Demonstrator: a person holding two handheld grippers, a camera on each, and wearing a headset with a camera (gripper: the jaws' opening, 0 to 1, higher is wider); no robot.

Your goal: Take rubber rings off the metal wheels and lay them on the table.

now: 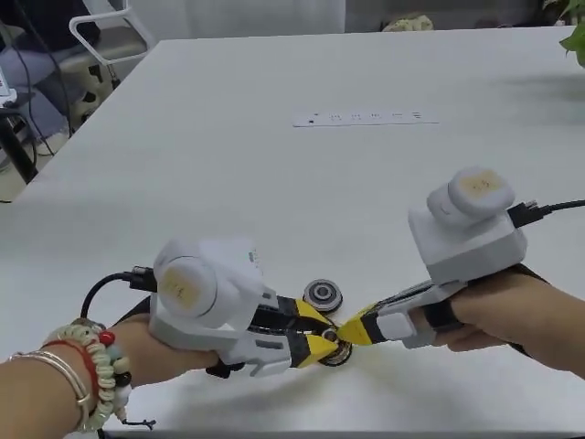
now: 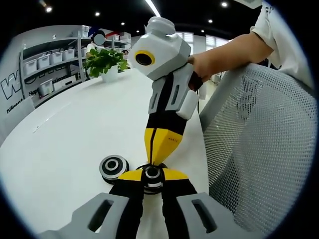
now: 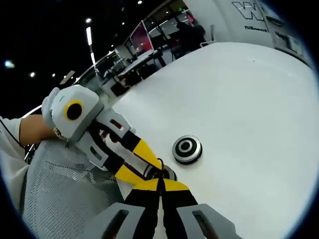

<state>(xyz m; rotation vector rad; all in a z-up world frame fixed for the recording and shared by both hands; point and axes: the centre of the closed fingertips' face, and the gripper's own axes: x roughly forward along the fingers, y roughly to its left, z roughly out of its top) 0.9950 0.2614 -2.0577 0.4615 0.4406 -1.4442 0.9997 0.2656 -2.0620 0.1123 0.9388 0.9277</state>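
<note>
Where your two tools meet at the near edge of the white surface [image 1: 274, 183], one metal wheel [image 1: 336, 355] sits caught between them. Your left tongs [image 1: 324, 337] are closed partway around it, one yellow tip on each side of the wheel. In the left gripper view the wheel lies flat on the surface, right between those tips. Your right tongs [image 1: 352, 331] come in from the opposite side with the jaws pressed together and the tips at the wheel's rim. A thin dark loop of the rubber ring [image 2: 148, 166] lifts off the rim there and appears to be pinched between them, though it is too fine to be sure. A second wheel [image 1: 323, 294], with a dark band around it, lies flat and free just beyond the gripped one, near both tongs but touched by neither.
</note>
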